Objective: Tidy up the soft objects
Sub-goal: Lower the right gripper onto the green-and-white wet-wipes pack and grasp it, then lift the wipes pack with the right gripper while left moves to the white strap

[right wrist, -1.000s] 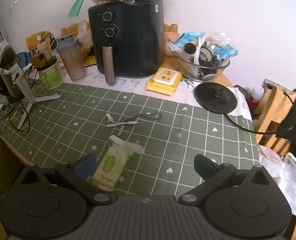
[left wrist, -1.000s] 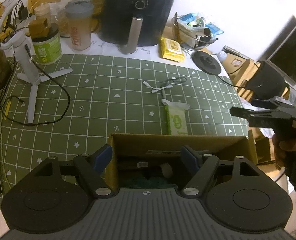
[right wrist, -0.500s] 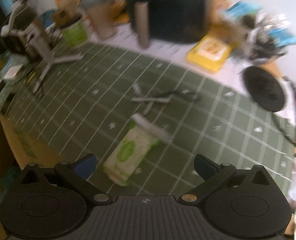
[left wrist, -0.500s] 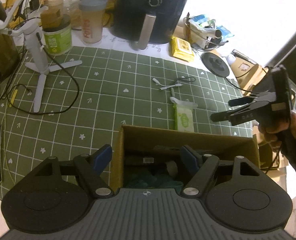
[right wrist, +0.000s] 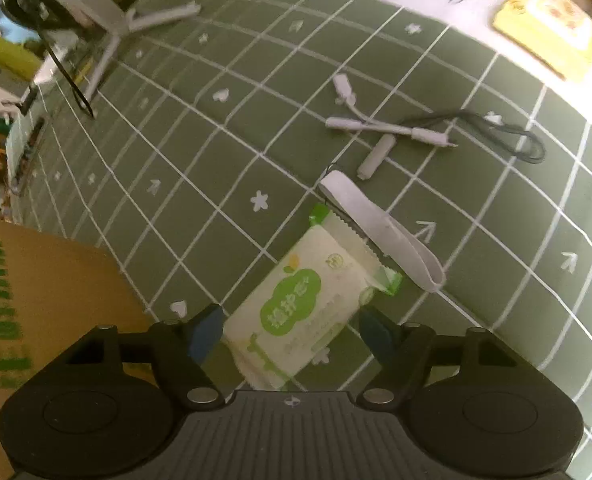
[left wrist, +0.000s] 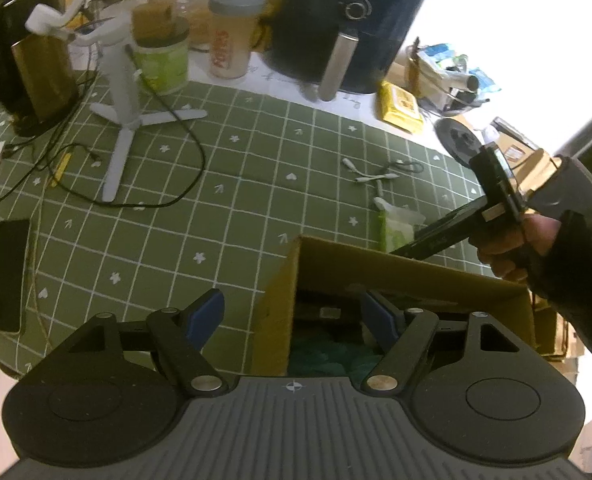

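Observation:
A white and green soft tissue pack (right wrist: pixel 299 312) lies on the green checked cloth, just behind the open cardboard box (left wrist: pixel 395 276). My right gripper (right wrist: pixel 290 328) is open with its jaws on either side of the pack, not closed on it. It also shows in the left wrist view (left wrist: pixel 423 240), reaching down to the pack (left wrist: pixel 393 226). My left gripper (left wrist: pixel 292 316) is open and empty over the box's left wall. Teal soft items (left wrist: pixel 327 358) lie inside the box.
White cables (right wrist: pixel 379 128) and a white strap (right wrist: pixel 379 228) lie past the pack. A yellow wipes pack (left wrist: pixel 399 106), air fryer (left wrist: pixel 343 28), white tripod stand (left wrist: pixel 124 92), jars and a phone (left wrist: pixel 8 276) are on the table. The box wall (right wrist: pixel 36 300) is left of my right gripper.
My right gripper has dropped and moved forward onto the tissue pack, narrowing its jaws around it. The left gripper has risen and tilted left over the box.

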`<state>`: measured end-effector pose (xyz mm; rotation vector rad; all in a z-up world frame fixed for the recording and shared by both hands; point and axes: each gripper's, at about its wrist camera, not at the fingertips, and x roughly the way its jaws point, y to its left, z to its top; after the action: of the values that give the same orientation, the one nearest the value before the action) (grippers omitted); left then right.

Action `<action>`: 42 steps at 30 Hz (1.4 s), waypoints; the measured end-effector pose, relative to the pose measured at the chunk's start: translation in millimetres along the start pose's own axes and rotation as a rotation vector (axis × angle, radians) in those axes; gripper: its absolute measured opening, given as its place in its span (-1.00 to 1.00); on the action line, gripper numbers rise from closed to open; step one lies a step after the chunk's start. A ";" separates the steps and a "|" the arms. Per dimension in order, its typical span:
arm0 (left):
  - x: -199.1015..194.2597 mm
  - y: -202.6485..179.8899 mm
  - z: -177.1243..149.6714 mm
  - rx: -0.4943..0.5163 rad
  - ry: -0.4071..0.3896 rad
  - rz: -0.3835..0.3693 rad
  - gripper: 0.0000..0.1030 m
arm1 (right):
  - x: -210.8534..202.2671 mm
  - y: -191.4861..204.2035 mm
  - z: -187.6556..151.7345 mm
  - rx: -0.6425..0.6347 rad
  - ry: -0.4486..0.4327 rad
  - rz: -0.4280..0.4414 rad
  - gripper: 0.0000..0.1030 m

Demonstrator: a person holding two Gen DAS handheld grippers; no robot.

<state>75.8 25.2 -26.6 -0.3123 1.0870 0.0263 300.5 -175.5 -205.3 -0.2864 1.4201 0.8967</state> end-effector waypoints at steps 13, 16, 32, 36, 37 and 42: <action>-2.1 7.1 -0.4 -0.020 -0.008 0.007 0.46 | 18.9 53.9 4.4 -0.321 -0.036 -0.228 0.27; -2.9 5.7 0.2 -0.011 -0.014 0.000 0.46 | 15.1 52.6 4.1 -0.345 -0.016 -0.268 0.24; -3.0 1.4 10.6 0.038 -0.039 -0.009 0.46 | 5.6 43.4 -8.3 -0.282 -0.066 -0.250 -0.01; -4.5 1.9 16.4 0.053 -0.056 -0.013 0.46 | -5.8 39.9 -11.6 -0.257 -0.090 -0.198 -0.01; -4.7 1.9 17.7 0.055 -0.059 -0.014 0.46 | -10.2 39.0 -12.7 -0.245 -0.101 -0.185 -0.01; -5.0 4.3 24.5 0.080 -0.072 -0.029 0.46 | -37.8 36.8 -21.0 -0.213 -0.164 -0.156 -0.01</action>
<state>93.9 36.4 -12.8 -0.2532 1.0091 -0.0316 264.0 -179.1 -162.0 -0.4669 1.1361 0.9218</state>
